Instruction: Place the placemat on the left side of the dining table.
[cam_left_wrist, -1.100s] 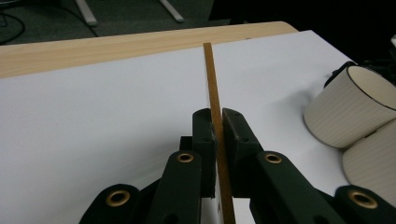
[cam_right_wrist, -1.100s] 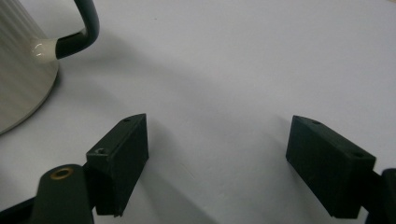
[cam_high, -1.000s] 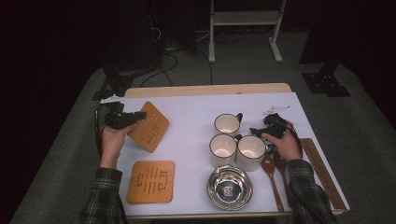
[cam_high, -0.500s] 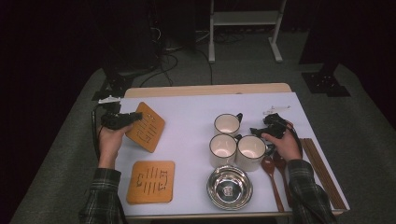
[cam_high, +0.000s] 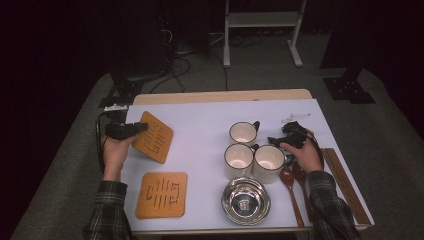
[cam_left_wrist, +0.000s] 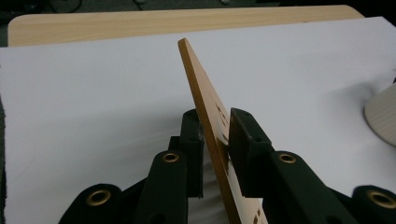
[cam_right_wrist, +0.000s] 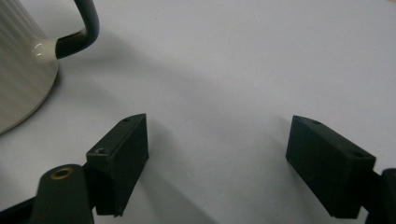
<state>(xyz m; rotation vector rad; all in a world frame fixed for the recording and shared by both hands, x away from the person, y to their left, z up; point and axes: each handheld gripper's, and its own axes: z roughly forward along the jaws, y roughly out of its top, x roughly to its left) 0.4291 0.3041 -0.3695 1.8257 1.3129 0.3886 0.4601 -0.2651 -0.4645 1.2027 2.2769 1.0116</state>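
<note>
Two wooden trivets are on the white table cover. The nearer trivet (cam_high: 161, 195) lies flat at the person's side, untouched. To its right stand a steel bowl (cam_high: 245, 200), two wooden spoons (cam_high: 290, 186) and chopsticks (cam_high: 342, 181).

Farther in, the second trivet (cam_high: 152, 136) is the item in hand. It sits at the table's left side, turned corner-on, with its near-left edge between the jaws of the left gripper (cam_high: 125, 130).

In the left gripper view the board (cam_left_wrist: 201, 88) runs edge-on from the left gripper (cam_left_wrist: 215, 135) straight ahead, its far corner clear of the cover. The jaws have just been opening with the board between them. Both pads still appear to touch its faces, so the grip reads as slackening rather than released.

Judgement: the trivet lies directly ahead of the left claw, along the jaw line, so a straight pull back would clear it once the pads part. The left hand is much the nearer.

The right gripper (cam_high: 290, 136) rests well apart, beyond three mugs (cam_high: 239, 159). Its jaws stand wide and empty over bare cover (cam_right_wrist: 217, 154), beside a mug handle (cam_right_wrist: 79, 32).
</note>
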